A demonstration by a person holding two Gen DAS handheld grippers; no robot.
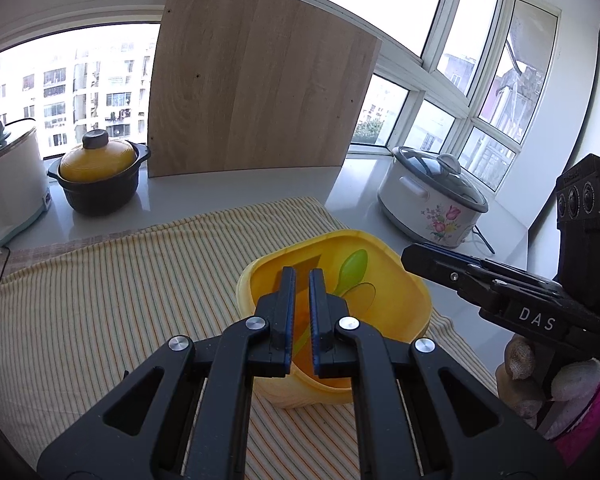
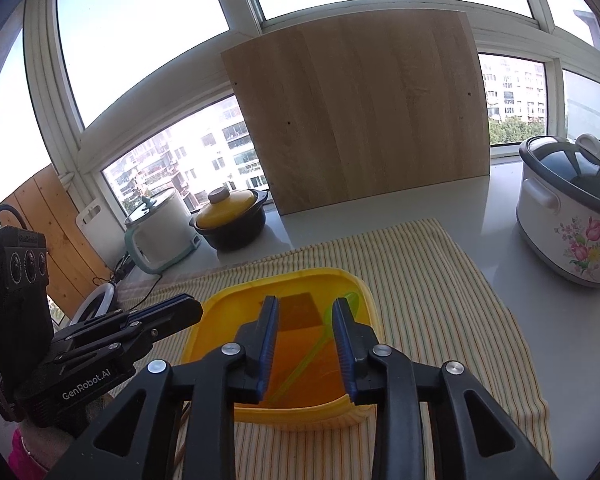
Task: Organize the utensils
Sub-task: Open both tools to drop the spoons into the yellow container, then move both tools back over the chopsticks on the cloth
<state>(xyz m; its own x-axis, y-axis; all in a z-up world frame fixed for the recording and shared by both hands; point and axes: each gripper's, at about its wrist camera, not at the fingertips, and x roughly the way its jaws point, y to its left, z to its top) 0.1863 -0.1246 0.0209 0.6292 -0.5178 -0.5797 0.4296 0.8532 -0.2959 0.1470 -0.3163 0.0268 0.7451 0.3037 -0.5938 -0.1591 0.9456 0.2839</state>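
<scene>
A yellow plastic bin (image 1: 396, 280) (image 2: 220, 308) stands on a striped cloth (image 1: 120, 280) (image 2: 440, 300). A green plastic spoon (image 1: 352, 266) (image 2: 300, 364) lies inside it. My left gripper (image 1: 302, 276) hovers over the bin's near left side, its jaws a narrow gap apart and empty. My right gripper (image 2: 305, 304) hovers over the bin with its jaws open and empty, the spoon below between them. The right gripper shows in the left wrist view (image 1: 410, 254) at the bin's right. The left gripper shows in the right wrist view (image 2: 192, 312) at the bin's left.
A wooden board (image 1: 256, 92) (image 2: 364, 112) leans against the window behind. A yellow-lidded black pot (image 1: 96, 176) (image 2: 232, 220) and a white cooker (image 1: 8, 184) (image 2: 160, 228) stand at the back left. A floral slow cooker (image 1: 432, 196) (image 2: 572, 208) stands at the right.
</scene>
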